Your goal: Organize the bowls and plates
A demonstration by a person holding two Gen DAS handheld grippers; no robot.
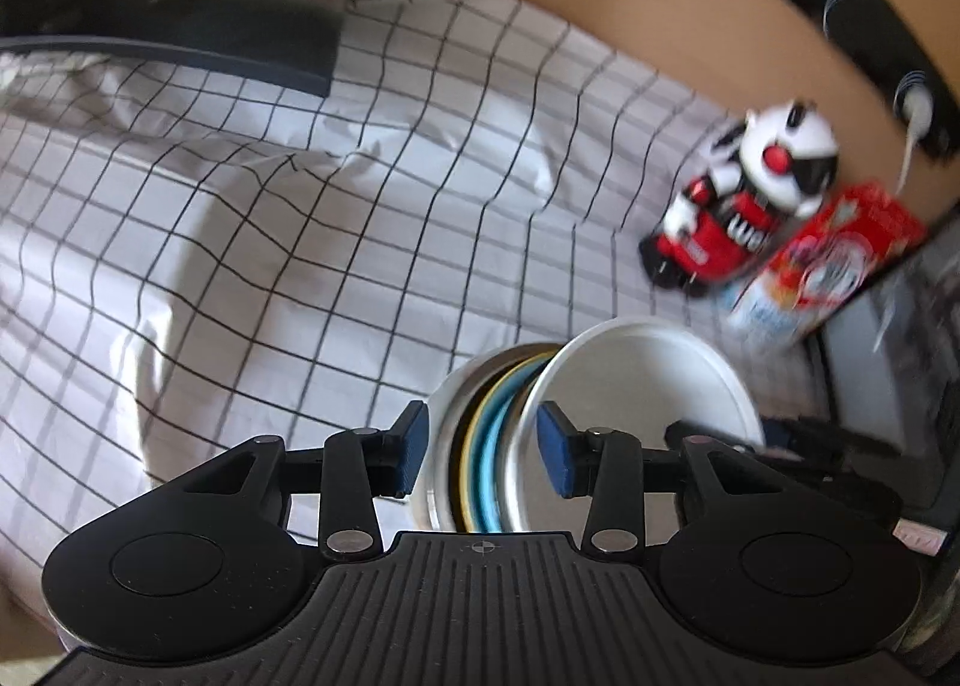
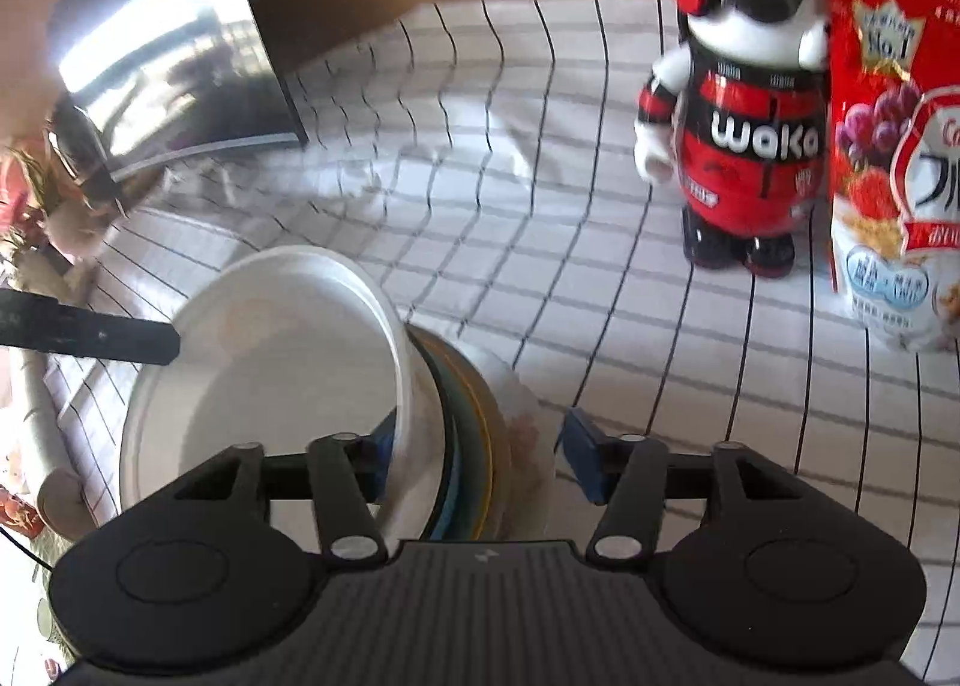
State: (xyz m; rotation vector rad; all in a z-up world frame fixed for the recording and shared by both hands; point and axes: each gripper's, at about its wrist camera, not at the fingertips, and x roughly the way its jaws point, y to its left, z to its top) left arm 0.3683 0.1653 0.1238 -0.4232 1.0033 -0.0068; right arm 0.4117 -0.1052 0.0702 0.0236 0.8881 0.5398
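Left hand-held gripper straddles stacked plates; checked cloth beyond.

The right gripper straddles a stack of dishes; a toy figure stands at one o'clock.

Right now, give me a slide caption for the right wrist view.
Open right gripper straddles stacked dishes on the checked cloth, panda figure behind.
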